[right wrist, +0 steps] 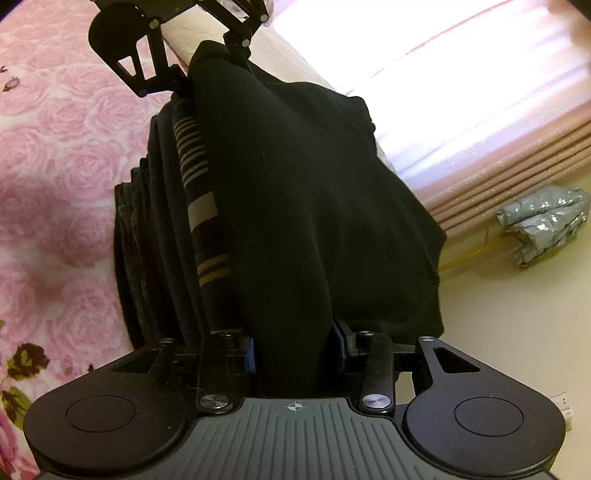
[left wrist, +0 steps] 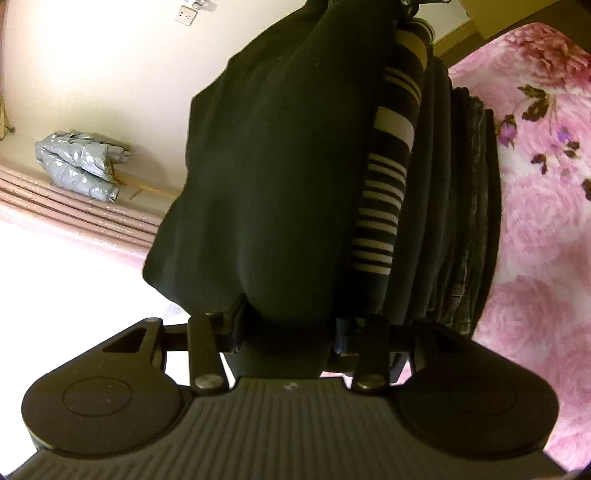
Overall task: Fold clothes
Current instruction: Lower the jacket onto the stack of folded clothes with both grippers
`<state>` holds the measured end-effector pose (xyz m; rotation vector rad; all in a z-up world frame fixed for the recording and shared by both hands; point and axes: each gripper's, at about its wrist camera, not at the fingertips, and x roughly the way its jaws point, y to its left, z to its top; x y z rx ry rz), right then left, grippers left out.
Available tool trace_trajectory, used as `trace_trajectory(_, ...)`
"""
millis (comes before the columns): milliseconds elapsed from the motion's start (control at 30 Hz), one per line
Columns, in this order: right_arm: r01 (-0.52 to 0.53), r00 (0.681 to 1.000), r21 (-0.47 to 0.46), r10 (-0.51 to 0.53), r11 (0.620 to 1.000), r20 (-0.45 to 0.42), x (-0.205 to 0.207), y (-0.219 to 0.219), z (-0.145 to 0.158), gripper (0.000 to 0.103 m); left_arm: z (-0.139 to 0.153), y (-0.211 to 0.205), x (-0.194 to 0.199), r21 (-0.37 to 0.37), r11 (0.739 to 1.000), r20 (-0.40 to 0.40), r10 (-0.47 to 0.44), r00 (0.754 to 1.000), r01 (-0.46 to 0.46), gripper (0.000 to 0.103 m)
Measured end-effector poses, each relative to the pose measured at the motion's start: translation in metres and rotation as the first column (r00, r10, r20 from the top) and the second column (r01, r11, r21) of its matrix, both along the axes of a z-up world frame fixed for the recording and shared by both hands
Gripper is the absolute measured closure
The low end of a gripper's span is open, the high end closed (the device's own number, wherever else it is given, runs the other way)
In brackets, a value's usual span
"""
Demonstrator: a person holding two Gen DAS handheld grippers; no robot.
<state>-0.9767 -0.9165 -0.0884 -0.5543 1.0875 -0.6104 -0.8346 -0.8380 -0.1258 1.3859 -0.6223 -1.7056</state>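
The black garment (left wrist: 266,177) is stretched between the two tools, its long axis running from the left gripper (left wrist: 288,332) to the right gripper (right wrist: 295,350); each has its jaws closed on one end. It hangs pressed against the pile of folded clothes (left wrist: 443,206) on the pink flowered blanket (left wrist: 535,221). Neither hand is nearer; lowering both together should keep the fold square.

right tongs (right wrist: 295,350) clamping black garment (right wrist: 303,206)

Pink rose blanket (left wrist: 535,221), silver puffy bundle (right wrist: 546,221), pink curtain (right wrist: 498,147), wall socket (left wrist: 187,14)
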Motion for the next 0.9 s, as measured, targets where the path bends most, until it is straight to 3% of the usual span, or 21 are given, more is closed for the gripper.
trace_trajectory(133,0.001,1.0,-0.004,-0.001,1.0,-0.022,0.001,-0.007,0.004,0.064,0.016,0.001,0.001,0.014,0.999,-0.014,0.047,0.999,-0.047,0.047)
trace_trajectory(267,0.008,1.0,-0.004,-0.008,1.0,-0.023,-0.001,-0.009,0.005,0.064,0.046,0.016,0.016,0.064,0.992,-0.141,0.121,0.983,-0.113,0.046)
trace_trajectory(300,0.011,1.0,-0.002,-0.011,1.0,-0.02,-0.001,-0.009,0.005,0.064,0.059,0.019,0.023,0.084,0.988,-0.224,0.145,0.964,-0.129,0.047)
trace_trajectory(367,0.013,1.0,-0.001,-0.013,1.0,-0.017,-0.001,-0.008,0.005,0.064,0.087,0.024,0.037,0.128,0.98,-0.404,0.194,0.894,-0.154,0.047)
trace_trajectory(433,0.016,1.0,-0.006,-0.016,1.0,-0.015,0.0,-0.006,0.003,0.064,0.108,0.023,0.041,0.128,0.975,-0.496,0.222,0.839,-0.182,0.047)
trace_trajectory(467,0.02,1.0,-0.009,-0.02,1.0,-0.014,0.0,-0.006,0.002,0.064,0.114,0.018,0.04,0.129,0.972,-0.515,0.235,0.824,-0.197,0.047)
trace_trajectory(567,0.035,0.999,-0.013,-0.035,0.999,-0.007,0.0,-0.005,0.003,0.064,0.115,-0.006,0.034,0.159,0.955,-0.519,0.296,0.802,-0.25,0.047)
trace_trajectory(700,0.06,0.998,-0.01,-0.059,0.998,0.005,-0.001,-0.003,0.011,0.061,0.087,-0.038,0.024,0.246,0.924,-0.455,0.376,0.807,-0.291,0.055)
trace_trajectory(733,0.066,0.998,-0.005,-0.066,0.998,0.013,-0.003,-0.001,0.016,0.058,0.082,-0.039,0.024,0.253,0.924,-0.456,0.374,0.807,-0.286,0.06)
trace_trajectory(867,0.116,0.991,0.05,-0.119,0.992,0.068,-0.02,0.005,0.035,0.04,0.078,-0.039,0.028,0.266,0.916,-0.479,0.395,0.784,-0.299,0.061)
trace_trajectory(900,0.128,0.986,0.077,-0.136,0.989,0.099,-0.024,0.006,0.042,0.04,0.078,-0.039,0.028,0.268,0.915,-0.481,0.398,0.781,-0.301,0.061)
